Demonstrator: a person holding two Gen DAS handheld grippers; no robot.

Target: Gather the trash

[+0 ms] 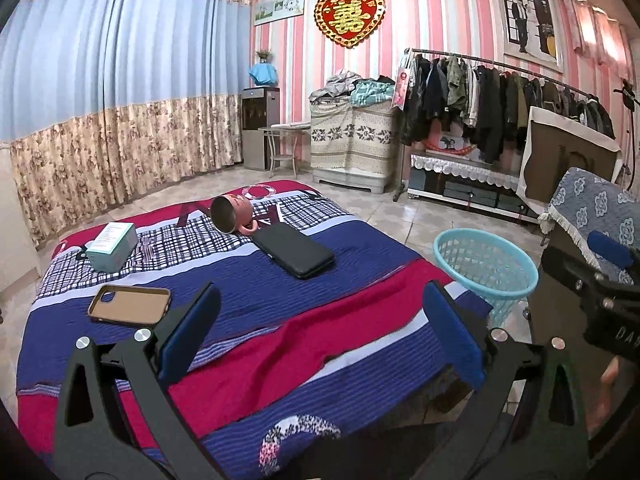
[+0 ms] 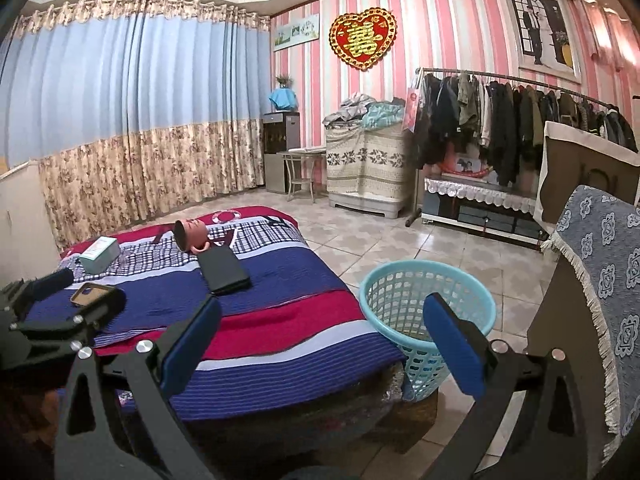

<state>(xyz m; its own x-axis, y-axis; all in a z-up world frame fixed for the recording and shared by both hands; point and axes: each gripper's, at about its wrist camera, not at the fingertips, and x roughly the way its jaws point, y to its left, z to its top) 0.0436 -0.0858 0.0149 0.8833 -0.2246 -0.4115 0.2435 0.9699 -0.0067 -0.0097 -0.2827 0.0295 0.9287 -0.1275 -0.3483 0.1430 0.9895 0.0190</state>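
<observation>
My right gripper [image 2: 326, 344] over the bed's corner, fingers spread wide, holding nothing.
The turquoise mesh basket [image 2: 408, 280] stands just beyond my right finger [image 2: 454, 348]; the phone case [image 2: 90, 294] lies left.

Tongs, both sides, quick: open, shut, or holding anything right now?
Left tongs: open, holding nothing, above the bed.
Right tongs: open, holding nothing, near the basket.
</observation>
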